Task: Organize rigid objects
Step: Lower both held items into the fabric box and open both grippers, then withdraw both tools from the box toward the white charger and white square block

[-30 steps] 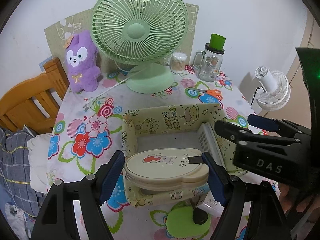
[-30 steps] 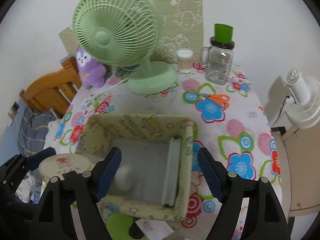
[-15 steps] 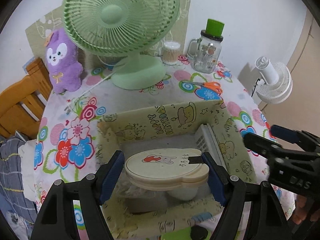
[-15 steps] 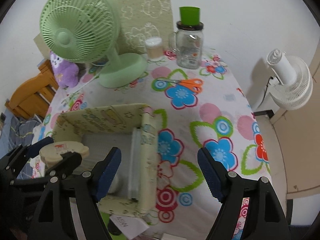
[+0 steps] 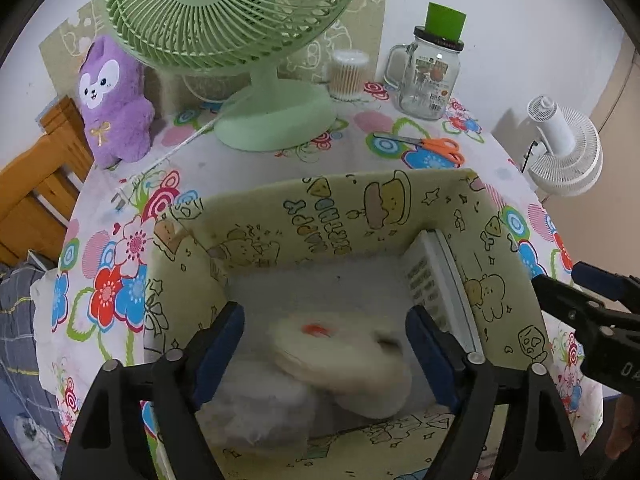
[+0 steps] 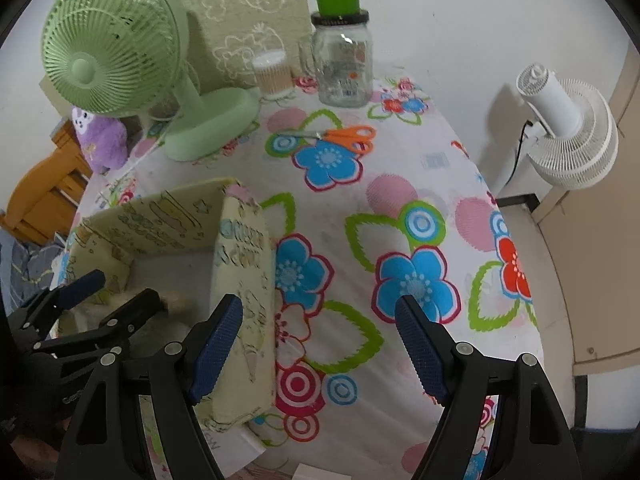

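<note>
A yellow-green cartoon-printed storage box (image 5: 360, 208) stands on the flowered table; it also shows in the right wrist view (image 6: 240, 248). My left gripper (image 5: 324, 340) is open above the box. A cream round tin with a rabbit picture (image 5: 340, 352) lies blurred below and between its jaws, inside the box, on other pale items. A white slatted item (image 5: 436, 272) leans on the box's right wall. My right gripper (image 6: 318, 344) is open and empty over the table, right of the box. Orange scissors (image 6: 344, 138) lie further back.
A green desk fan (image 5: 240, 40), a purple plush (image 5: 112, 100), a cotton-swab tub (image 5: 347, 74) and a glass jar with a green cup on top (image 5: 432, 72) stand at the back. A white fan (image 6: 568, 128) stands beyond the table's right edge.
My left gripper moved forward over the box and opened; the cream tin left its jaws and dropped into the box. My right gripper swung right, away from the box.
</note>
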Available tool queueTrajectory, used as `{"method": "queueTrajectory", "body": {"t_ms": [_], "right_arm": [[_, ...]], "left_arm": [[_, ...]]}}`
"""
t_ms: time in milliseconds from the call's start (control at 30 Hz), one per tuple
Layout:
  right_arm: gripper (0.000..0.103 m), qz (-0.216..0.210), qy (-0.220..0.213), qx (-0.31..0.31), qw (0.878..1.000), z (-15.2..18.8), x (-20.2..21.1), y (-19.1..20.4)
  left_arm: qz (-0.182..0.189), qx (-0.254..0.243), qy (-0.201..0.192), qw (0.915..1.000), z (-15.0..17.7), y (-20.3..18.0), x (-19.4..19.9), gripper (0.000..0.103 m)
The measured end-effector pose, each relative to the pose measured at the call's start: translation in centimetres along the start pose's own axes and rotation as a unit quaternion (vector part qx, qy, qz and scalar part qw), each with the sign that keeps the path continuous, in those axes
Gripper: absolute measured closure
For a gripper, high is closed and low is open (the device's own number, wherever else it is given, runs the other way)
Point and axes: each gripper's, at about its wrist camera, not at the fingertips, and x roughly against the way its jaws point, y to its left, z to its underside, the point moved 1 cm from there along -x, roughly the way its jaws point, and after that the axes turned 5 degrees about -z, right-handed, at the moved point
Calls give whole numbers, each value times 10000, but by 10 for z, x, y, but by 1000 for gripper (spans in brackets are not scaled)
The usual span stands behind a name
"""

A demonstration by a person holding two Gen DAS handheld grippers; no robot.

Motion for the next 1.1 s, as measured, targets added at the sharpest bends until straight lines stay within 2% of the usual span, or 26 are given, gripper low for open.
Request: {"method": "queueTrajectory", "body": {"t_ms": [100,400,1100], "right_arm": [[22,5,6,32,10000,2,0,1],[22,-3,-73,93,9999,11,18,5],[22,84,-534,129,9985,34,83,19]], "left_arm": [[-7,30,-32,10000,0,1,5,6],[-27,-102,-114,9999,8,4,31,5],[175,-253,-397,9987,29,-4,99,4]]}}
